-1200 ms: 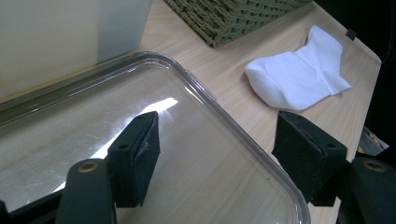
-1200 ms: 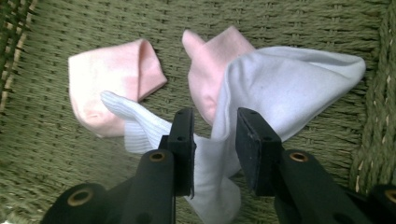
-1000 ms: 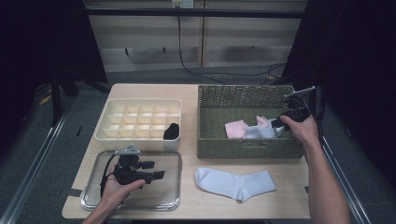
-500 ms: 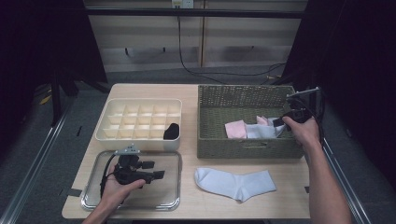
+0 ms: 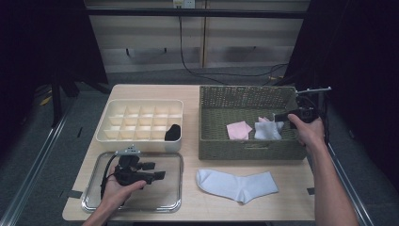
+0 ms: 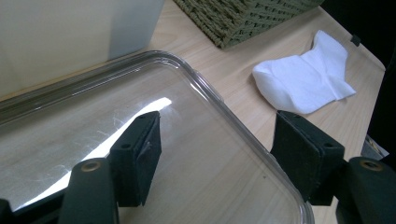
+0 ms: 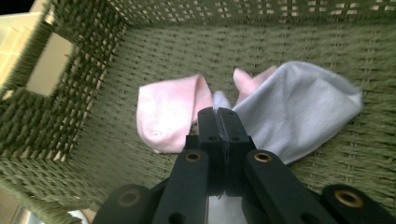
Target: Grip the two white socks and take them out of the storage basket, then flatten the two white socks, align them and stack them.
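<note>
My right gripper [image 5: 278,117] [image 7: 218,114] is shut and reaches into the right end of the green woven basket [image 5: 249,148] [image 7: 70,140]. Its jaws are pressed flat together just over a pale blue sock [image 5: 267,131] [image 7: 299,116] and beside a pink sock [image 5: 238,129] [image 7: 170,112]. Whether any fabric is pinched between them I cannot tell. My left gripper [image 5: 154,170] [image 6: 219,154] rests open over the clear tray [image 5: 176,188] [image 6: 210,88] with nothing between its pads. A white sock [image 5: 235,184] [image 6: 303,79] lies flat on the table in front of the basket.
A cream divided box [image 5: 141,141] [image 6: 70,28] stands behind the tray, with a black item [image 5: 172,133] in its front right cell. The table's right edge runs close beside the basket. Dark floor and cables lie beyond the far edge.
The right hand has sunk slightly toward the socks in the basket. The left hand and its gripper have stayed still on the tray.
</note>
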A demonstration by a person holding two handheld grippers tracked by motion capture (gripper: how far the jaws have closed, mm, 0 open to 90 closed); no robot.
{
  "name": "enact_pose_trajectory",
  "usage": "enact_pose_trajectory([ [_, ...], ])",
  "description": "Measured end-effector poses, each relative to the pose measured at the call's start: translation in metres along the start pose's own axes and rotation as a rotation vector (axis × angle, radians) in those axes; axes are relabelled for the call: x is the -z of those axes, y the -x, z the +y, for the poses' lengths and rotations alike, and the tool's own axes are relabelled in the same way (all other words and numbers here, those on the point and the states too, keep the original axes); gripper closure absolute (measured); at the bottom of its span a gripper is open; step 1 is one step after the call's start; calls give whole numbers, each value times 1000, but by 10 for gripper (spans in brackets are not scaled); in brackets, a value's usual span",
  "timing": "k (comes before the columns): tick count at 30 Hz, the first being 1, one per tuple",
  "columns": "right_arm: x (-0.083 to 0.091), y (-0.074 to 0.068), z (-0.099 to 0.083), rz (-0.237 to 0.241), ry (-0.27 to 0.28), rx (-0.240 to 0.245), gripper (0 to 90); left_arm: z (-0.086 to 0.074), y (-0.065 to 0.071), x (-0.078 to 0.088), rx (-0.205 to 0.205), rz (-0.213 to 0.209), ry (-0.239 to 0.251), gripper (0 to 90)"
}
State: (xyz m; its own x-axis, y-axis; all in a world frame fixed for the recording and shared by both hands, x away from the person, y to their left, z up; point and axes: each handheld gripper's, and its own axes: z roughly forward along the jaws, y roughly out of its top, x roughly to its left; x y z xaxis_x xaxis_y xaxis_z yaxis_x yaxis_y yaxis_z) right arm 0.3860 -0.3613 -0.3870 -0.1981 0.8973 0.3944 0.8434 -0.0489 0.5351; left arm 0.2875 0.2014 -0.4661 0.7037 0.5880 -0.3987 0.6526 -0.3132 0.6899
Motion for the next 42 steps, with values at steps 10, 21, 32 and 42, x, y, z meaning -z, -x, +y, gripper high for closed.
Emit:
enact_pose_trajectory([
  [10, 18, -10, -1, 55, 84, 8, 894, 0, 0, -1, 13, -6, 3, 327],
  [21, 18, -32, 1, 105, 112, 66, 894, -1, -2, 0, 16, 4, 2, 331],
  [32, 28, -40, 4, 156, 155, 78, 894, -1, -2, -3, 16, 9, -9, 328],
  [42, 38, -52, 8, 179, 185, 80, 895, -1, -2, -3, 16, 14, -5, 326],
])
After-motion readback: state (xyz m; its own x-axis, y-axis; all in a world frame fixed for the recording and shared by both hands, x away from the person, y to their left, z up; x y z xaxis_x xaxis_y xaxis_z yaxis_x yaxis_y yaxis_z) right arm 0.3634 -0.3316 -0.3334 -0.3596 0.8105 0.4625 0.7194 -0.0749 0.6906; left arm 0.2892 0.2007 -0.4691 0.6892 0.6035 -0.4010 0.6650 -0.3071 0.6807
